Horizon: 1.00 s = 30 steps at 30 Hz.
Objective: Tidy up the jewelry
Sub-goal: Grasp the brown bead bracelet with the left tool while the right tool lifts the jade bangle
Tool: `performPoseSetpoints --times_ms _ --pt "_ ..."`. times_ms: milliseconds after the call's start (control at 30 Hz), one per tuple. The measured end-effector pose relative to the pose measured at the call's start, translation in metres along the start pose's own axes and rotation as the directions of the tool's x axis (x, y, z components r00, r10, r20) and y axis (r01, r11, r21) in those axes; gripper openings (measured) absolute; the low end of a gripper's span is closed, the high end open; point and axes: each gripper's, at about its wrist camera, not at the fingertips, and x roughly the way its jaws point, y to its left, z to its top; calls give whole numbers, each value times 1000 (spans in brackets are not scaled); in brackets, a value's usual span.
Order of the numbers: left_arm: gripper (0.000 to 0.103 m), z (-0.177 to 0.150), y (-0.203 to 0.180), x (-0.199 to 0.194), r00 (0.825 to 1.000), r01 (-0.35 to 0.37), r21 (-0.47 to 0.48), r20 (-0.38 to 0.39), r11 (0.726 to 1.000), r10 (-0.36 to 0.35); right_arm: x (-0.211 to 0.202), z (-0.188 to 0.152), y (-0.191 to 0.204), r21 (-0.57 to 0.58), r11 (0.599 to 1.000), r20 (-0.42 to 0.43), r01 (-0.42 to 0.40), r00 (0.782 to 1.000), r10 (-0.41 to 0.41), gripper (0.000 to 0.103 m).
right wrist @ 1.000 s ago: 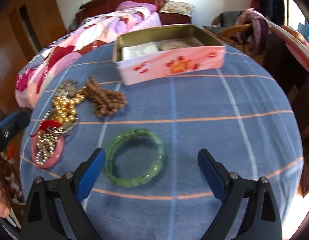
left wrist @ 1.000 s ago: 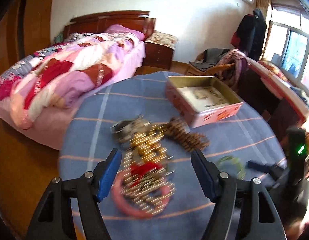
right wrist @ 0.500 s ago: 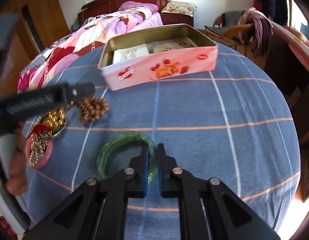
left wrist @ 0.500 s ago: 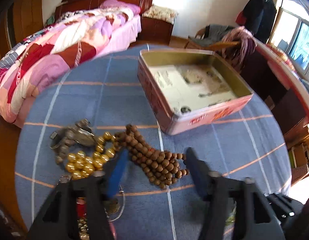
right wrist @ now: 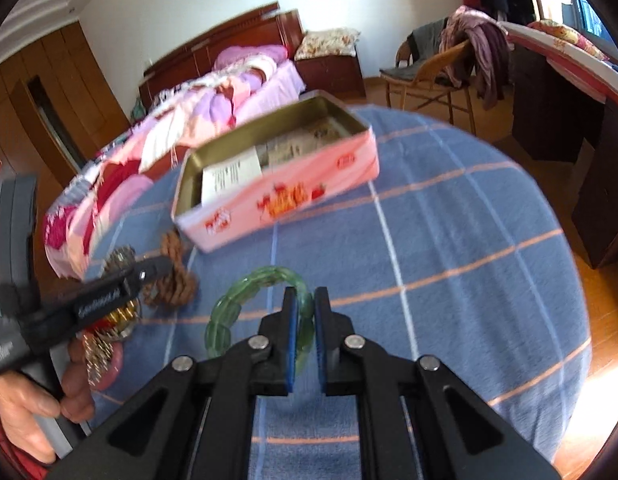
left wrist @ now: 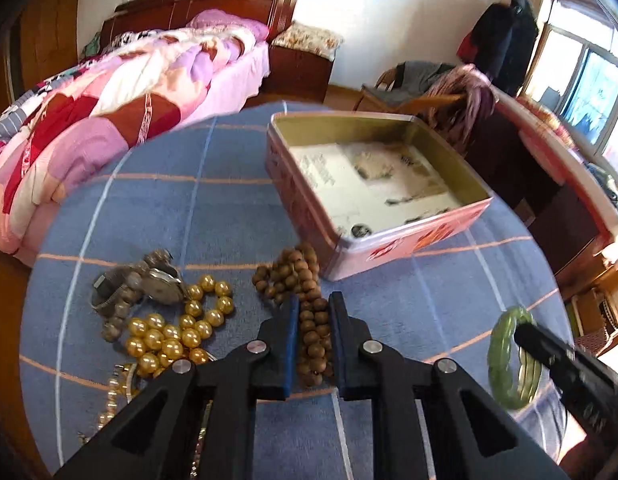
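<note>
A: Is the pink tin (left wrist: 409, 236) on the bench (left wrist: 157, 208) full?

B: No, only paper inside (no jewelry yet)

A: And the tongs?

B: Left tongs (left wrist: 313, 320) pinch the brown beads (left wrist: 297, 276). Right tongs (right wrist: 303, 312) pinch the green bangle (right wrist: 245, 300). Gold beads (left wrist: 177, 332) wait

1. The open rectangular pink tin (left wrist: 409, 240) has a dull gold metal interior and glossy printed outer walls, with printed paper lying inside.
2. The round brown wooden beads (left wrist: 293, 272) look matt.
3. The gold pearl beads (left wrist: 169, 336) shine glossy.
4. The translucent green bangle (right wrist: 245, 300) looks smooth and glassy.
5. The blue checked tablecloth (right wrist: 449, 240) is soft woven cloth.
6. The black grippers' arms look like matt plastic with metal rivets.
</note>
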Motion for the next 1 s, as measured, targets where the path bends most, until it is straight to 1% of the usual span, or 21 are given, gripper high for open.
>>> performPoseSetpoints --times_ms 33,133,200,333,367,400,433,467,500,533,600,667,700,733,767,800,833,900,933,1000 --pt "0 1 0 -6 1000 7 6 21 1000 -7 -2 4 -1 4 1000 10 -3 1000 3 11" --pt "0 6 1 -16 998 21 18 53 1000 -22 -3 14 -2 16 1000 32 -16 999 15 11" --pt "0 9 0 -19 998 4 32 62 999 -6 0 17 1 14 1000 40 -9 999 8 11" --pt "1 8 1 -15 999 -27 38 39 999 25 5 16 3 3 1000 34 -11 999 11 11" --pt "5 7 1 -12 999 -26 37 22 999 25 5 16 3 0 1000 32 -10 999 10 11" --pt "29 7 0 -7 1000 -22 33 -9 999 23 7 14 3 -2 1000 28 -9 1000 9 12" --pt "62 6 -1 0 999 -21 23 -47 1000 22 7 13 3 1 1000 23 -11 1000 11 12" --pt "71 4 -1 3 998 -24 9 -51 1000 25 9 12 2 6 1000 17 -14 1000 14 12" --pt "73 2 -1 4 999 -27 -5 -37 1000 26 10 12 2 11 1000 11 -17 1000 17 12" --pt "73 1 -3 7 999 -38 -5 -38 999 38 11 11 1 15 1000 6 -20 1000 20 12" --pt "73 -3 -6 17 994 -77 17 -75 997 78 9 11 0 16 1000 6 -14 1000 14 12" --pt "57 -7 -8 26 991 -79 29 -102 996 81 7 12 -1 20 1000 9 -15 1000 15 12" --pt "46 -10 -10 31 989 -77 42 -124 996 82 7 12 -2 21 1000 10 -14 1000 14 12" --pt "40 -12 -14 31 989 -100 79 -104 992 108 7 12 -3 23 1000 11 -10 1000 10 12" --pt "37 -13 -16 31 987 -115 103 -100 988 126 7 12 -5 27 1000 10 -10 1000 9 12" --pt "28 -13 -17 31 986 -121 115 -98 986 133 7 12 -7 38 999 8 -14 1000 14 12" --pt "23 -13 -15 31 988 -109 107 -100 988 120 7 12 -8 44 999 9 -19 1000 19 12" --pt "23 -12 -9 28 992 -56 64 -105 996 63 3 13 -7 42 999 20 -25 1000 24 12" --pt "23 -11 -7 25 995 -40 50 -94 998 44 1 14 -6 36 999 26 -25 999 24 12" --pt "23 -9 -7 16 997 -49 59 -53 997 52 -4 17 -4 28 999 44 -30 999 28 12"
